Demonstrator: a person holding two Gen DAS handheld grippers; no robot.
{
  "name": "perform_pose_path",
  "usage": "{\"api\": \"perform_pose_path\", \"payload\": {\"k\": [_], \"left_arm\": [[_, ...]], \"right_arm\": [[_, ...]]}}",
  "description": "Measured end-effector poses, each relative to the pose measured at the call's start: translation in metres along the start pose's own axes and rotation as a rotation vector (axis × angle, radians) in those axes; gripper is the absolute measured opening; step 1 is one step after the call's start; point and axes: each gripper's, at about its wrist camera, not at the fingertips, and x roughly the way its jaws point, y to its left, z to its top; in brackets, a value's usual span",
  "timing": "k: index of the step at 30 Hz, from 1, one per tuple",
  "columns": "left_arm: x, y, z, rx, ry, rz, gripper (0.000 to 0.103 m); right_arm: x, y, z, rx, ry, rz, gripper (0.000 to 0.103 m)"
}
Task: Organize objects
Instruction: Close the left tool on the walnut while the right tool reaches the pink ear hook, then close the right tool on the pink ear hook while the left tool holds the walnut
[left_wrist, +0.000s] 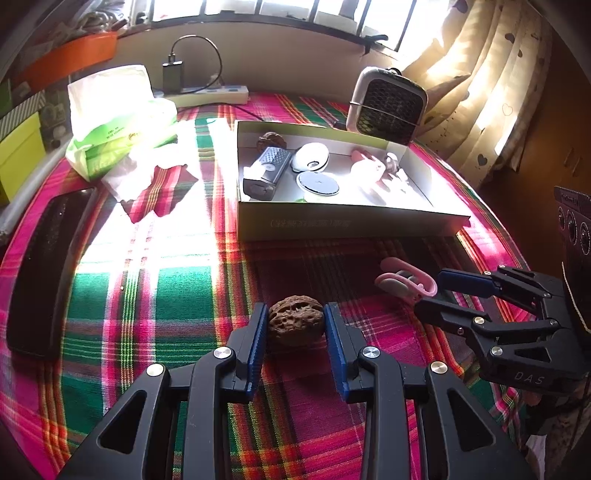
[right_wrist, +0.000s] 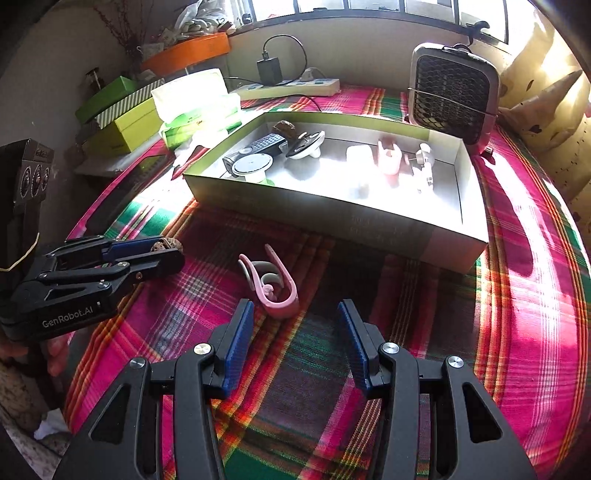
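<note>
A brown walnut (left_wrist: 295, 320) lies on the plaid cloth between the fingers of my left gripper (left_wrist: 295, 314), whose pads sit at its two sides with small gaps; it also shows in the right wrist view (right_wrist: 165, 245). A pink clip (right_wrist: 275, 286) lies on the cloth just ahead of my right gripper (right_wrist: 295, 314), which is open and empty. In the left wrist view the clip (left_wrist: 404, 280) lies at the right gripper's (left_wrist: 430, 291) fingertips. A white shallow box (left_wrist: 351, 221) behind holds a second walnut (left_wrist: 271, 140), a remote, a round disc and other small items.
A tissue pack (left_wrist: 122, 122), a power strip (left_wrist: 214, 94) with charger and a small fan heater (left_wrist: 388, 105) stand behind the box. A black flat object (left_wrist: 48, 273) lies at the cloth's left edge. Stacked green boxes (right_wrist: 118, 122) sit far left.
</note>
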Motion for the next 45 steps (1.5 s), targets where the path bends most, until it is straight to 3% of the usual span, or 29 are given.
{"api": "perform_pose_path", "payload": {"k": [12,20,31,45], "left_arm": [[0.001,-0.001,0.0,-0.007,-0.006,0.007,0.029],[0.003,-0.002,0.0,-0.002,-0.008,0.016,0.029],[0.002,-0.003,0.0,0.0,-0.009,0.02,0.029],[0.002,-0.003,0.0,0.009,-0.011,0.025,0.028]], "right_arm": [[0.017,0.022,0.014,-0.127,0.005,-0.04,0.048],[0.017,0.023,0.013,-0.132,-0.011,-0.043,0.048],[0.015,0.022,0.012,-0.124,-0.019,-0.052,0.025],[0.015,0.022,0.012,-0.124,-0.018,-0.053,0.024]]}}
